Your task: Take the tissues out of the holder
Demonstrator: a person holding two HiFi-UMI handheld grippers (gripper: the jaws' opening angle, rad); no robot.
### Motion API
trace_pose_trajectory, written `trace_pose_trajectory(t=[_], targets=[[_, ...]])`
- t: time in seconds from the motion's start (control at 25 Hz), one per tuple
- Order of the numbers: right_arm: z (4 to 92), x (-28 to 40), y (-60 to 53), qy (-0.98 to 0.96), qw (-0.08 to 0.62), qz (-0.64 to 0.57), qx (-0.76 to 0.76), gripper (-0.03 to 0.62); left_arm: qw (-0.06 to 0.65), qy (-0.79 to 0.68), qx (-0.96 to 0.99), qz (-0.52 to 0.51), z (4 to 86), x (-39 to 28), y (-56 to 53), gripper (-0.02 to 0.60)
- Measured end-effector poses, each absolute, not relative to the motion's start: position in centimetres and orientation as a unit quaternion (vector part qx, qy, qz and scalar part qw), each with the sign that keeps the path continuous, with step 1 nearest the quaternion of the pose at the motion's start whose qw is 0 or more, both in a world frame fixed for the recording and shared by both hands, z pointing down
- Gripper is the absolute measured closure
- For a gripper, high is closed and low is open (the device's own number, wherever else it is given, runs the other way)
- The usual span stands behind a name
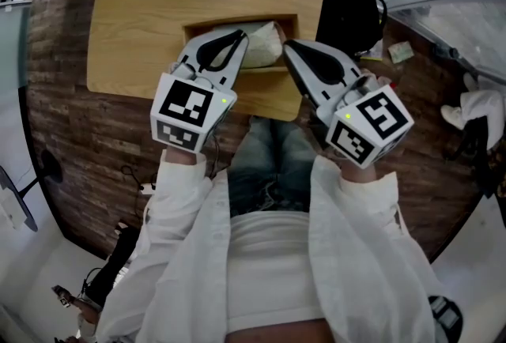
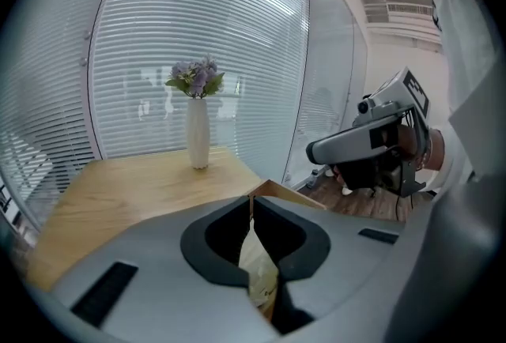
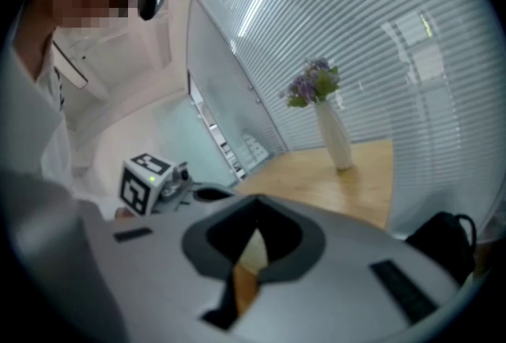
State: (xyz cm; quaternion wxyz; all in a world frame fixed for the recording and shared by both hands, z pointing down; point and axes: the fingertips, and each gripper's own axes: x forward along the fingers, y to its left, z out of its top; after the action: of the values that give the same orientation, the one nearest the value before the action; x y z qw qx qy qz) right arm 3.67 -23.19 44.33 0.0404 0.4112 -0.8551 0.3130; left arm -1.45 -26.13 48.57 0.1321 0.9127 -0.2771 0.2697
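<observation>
A wooden tissue holder (image 1: 237, 20) sits at the near edge of the table (image 1: 150, 1). A whitish tissue pack (image 1: 265, 45) lies in it. My left gripper (image 1: 240, 35) hangs over the holder's left part, jaws shut, tips just above the pack. My right gripper (image 1: 287, 44) is at the pack's right end, also shut. In the left gripper view, the left gripper (image 2: 251, 199) has its tips together, with the pack (image 2: 258, 262) showing through the gap behind them and the holder's corner (image 2: 282, 191) beyond. The right gripper (image 3: 254, 207) shows the pack (image 3: 253, 251) the same way.
A white vase of purple flowers (image 2: 198, 136) stands at the far side of the table, also seen as the vase (image 3: 335, 137) in the right gripper view. A black bag (image 1: 353, 13) lies on the floor right of the table. Window blinds enclose the far side.
</observation>
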Motion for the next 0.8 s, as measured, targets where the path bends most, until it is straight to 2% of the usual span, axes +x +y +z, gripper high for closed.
trace_pose_trajectory(t=[0.44,0.8], targets=[[44.6,4.0,-22.9,-0.855,0.041,0.314,0.411,0.582,0.077,-0.274,0.902,0.326,50.1,-1.4,-25.9,0.571],[44.6,3.9,-22.9,-0.857,0.044,0.312,0.407,0.582,0.061,-0.251,0.896,0.362,51.1,-1.5,-25.4,0.512]])
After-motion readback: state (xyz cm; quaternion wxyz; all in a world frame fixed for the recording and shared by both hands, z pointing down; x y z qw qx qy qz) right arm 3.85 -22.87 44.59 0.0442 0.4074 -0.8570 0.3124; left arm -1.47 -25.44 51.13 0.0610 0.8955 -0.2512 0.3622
